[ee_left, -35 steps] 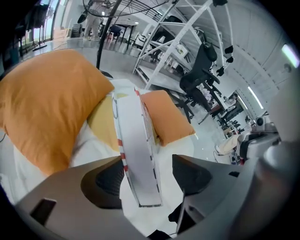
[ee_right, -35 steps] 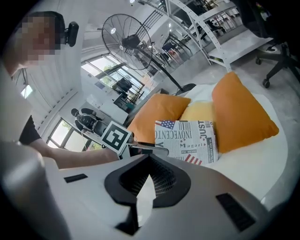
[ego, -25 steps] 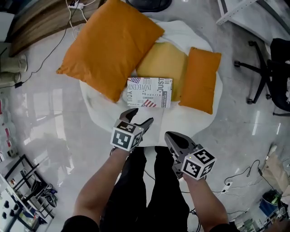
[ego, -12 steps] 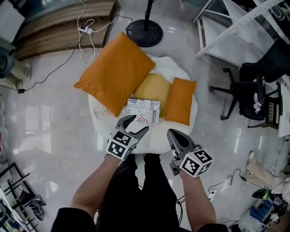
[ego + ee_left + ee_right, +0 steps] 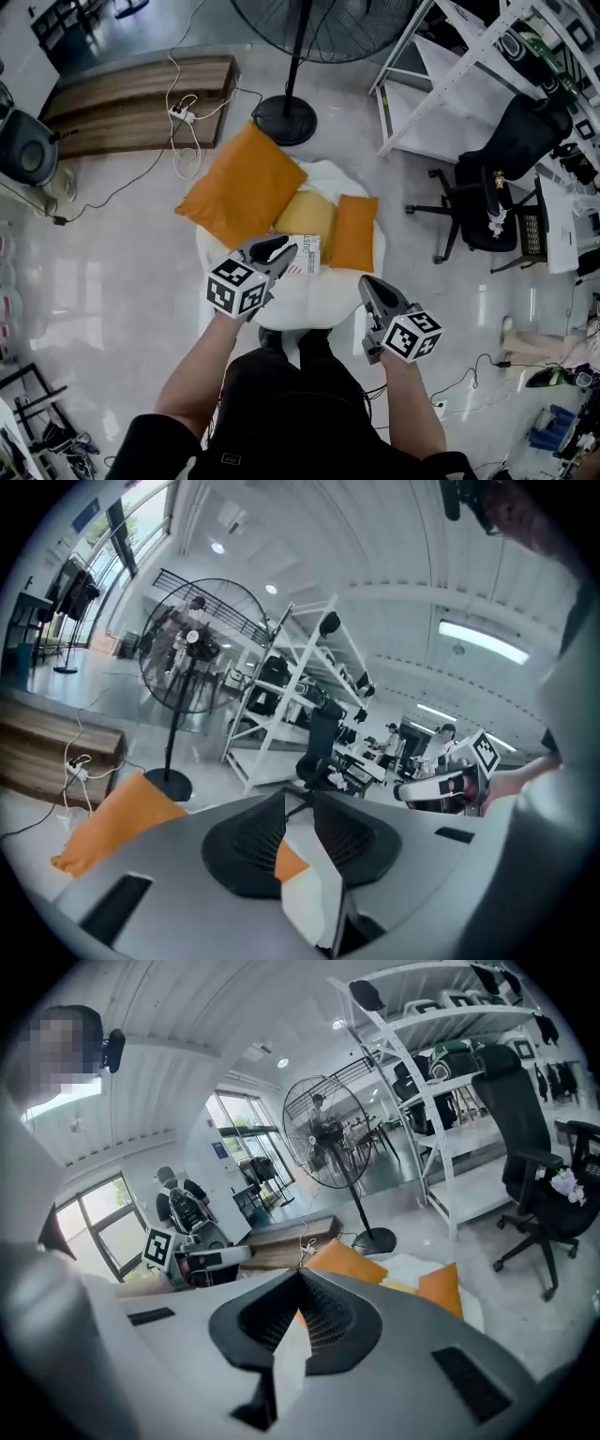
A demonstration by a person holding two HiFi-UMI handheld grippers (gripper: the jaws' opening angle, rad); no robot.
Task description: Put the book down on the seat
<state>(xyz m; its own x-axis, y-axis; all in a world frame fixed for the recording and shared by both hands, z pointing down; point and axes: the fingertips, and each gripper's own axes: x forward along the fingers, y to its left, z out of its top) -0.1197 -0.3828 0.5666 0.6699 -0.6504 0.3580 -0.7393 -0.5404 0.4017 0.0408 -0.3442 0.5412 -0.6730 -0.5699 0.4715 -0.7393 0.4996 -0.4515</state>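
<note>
I am holding the left gripper (image 5: 279, 255) empty, its jaws having just been closing to a narrow gap. The right gripper (image 5: 367, 282) is keeping its jaws together. One book (image 5: 307, 251), newsprint-patterned with a flag, is lying on the white seat (image 5: 319, 292), just nearer than one yellow cushion (image 5: 305, 214) and two orange cushions (image 5: 241, 185).

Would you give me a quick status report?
Left hand-held gripper just closing, empty, narrow gap. Right hand-held gripper shut, empty. Book flat on white seat. Nothing in the way.
</note>
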